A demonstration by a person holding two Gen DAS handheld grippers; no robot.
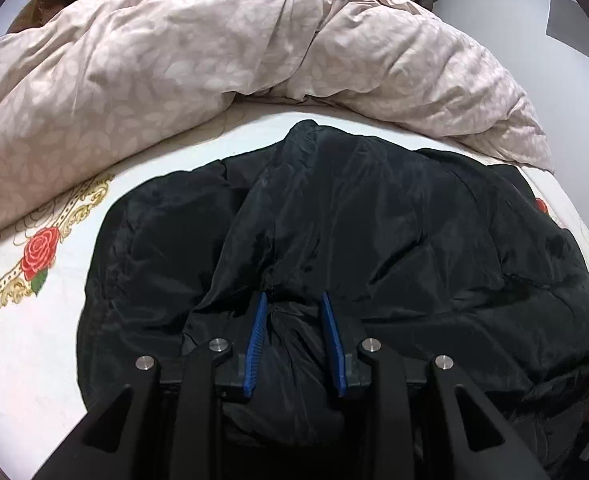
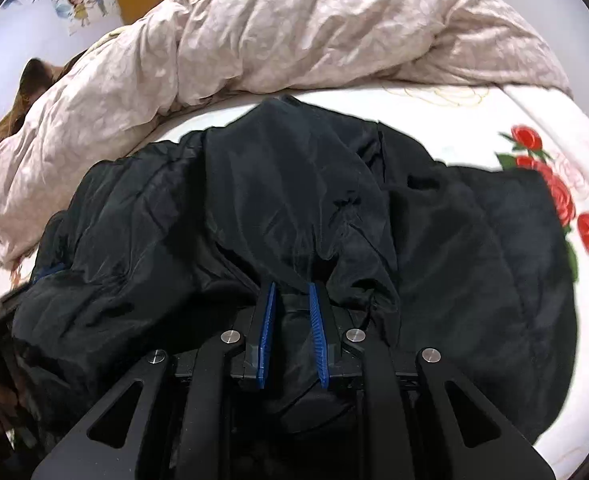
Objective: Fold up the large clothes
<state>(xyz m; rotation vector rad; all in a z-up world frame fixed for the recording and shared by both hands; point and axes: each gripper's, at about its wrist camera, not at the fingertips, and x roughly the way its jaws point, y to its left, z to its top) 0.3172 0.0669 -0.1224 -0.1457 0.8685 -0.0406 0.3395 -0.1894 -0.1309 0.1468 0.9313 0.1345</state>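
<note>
Both blue-padded grippers, left (image 1: 293, 300) and right (image 2: 292, 289), seemingly pinch bunched folds of the glossy black padded jacket (image 1: 374, 232) on the rose-printed bed (image 1: 26, 320).

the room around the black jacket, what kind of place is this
Most likely a bedroom: the black padded jacket lies on a white rose-printed bedsheet, a rumpled beige leaf-patterned duvet is heaped behind it, and a cartoon wall sticker shows.

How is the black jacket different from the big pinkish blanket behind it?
The black jacket is plain, dark and shiny; the blanket is pale pink with a leaf pattern. The jacket lies near, gripped by the left gripper and right gripper; the blanket is heaped farther back, untouched. Both are puffy, rumpled and rest on the rose bedsheet.
</note>
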